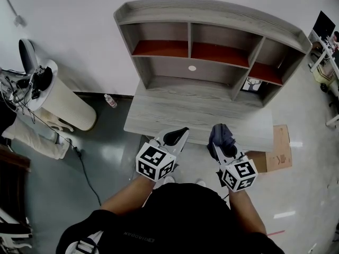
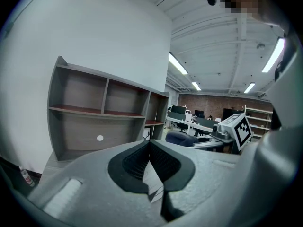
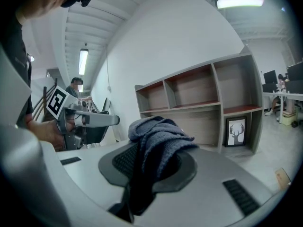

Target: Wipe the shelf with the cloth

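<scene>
The grey wooden shelf unit (image 1: 212, 46) stands on a desk against the white wall, with red-brown boards in its upper compartments; it also shows in the left gripper view (image 2: 99, 122) and the right gripper view (image 3: 203, 108). My right gripper (image 1: 220, 136) is shut on a dark blue cloth (image 3: 158, 141), which bunches between the jaws (image 1: 222, 135). My left gripper (image 1: 177, 136) is shut with nothing in it. Both hover at the desk's front edge, short of the shelf.
A framed deer picture (image 1: 253, 83) stands in the lower right compartment. A cardboard box (image 1: 278, 155) lies on the floor at the right. A white bin (image 1: 61, 102) and a cable (image 1: 87, 173) are on the left. A small bottle (image 1: 110, 100) lies by the wall.
</scene>
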`<control>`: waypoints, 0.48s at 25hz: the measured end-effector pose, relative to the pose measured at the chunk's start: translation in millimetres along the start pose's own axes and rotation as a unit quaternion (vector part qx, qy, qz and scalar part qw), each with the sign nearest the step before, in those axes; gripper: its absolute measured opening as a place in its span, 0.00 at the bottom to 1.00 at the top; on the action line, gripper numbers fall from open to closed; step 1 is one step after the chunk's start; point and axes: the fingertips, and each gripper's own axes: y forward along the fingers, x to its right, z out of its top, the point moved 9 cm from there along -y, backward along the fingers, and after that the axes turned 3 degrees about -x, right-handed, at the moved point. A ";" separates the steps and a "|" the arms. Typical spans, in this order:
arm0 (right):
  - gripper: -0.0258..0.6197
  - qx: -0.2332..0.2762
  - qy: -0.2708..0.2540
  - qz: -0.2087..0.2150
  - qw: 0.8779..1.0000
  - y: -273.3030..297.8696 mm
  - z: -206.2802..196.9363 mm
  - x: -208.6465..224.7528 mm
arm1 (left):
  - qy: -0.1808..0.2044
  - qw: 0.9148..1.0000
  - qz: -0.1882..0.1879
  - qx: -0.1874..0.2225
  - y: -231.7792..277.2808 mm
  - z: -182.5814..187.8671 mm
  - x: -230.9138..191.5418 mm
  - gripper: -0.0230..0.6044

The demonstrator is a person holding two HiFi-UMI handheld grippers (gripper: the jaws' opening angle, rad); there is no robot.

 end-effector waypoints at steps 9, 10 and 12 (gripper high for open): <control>0.17 0.001 -0.006 -0.003 1.000 1.8 1.6 0.2 | 0.002 1.000 0.003 0.000 -1.8 -0.1 -2.3 0.05; 0.17 0.001 -0.006 -0.004 1.000 1.9 1.5 0.7 | 0.002 1.000 0.003 0.000 -1.5 0.0 -2.3 0.05; 0.17 0.000 -0.006 -0.004 1.000 1.9 1.3 1.0 | 0.002 1.000 0.003 0.000 -1.5 -0.2 -2.3 0.05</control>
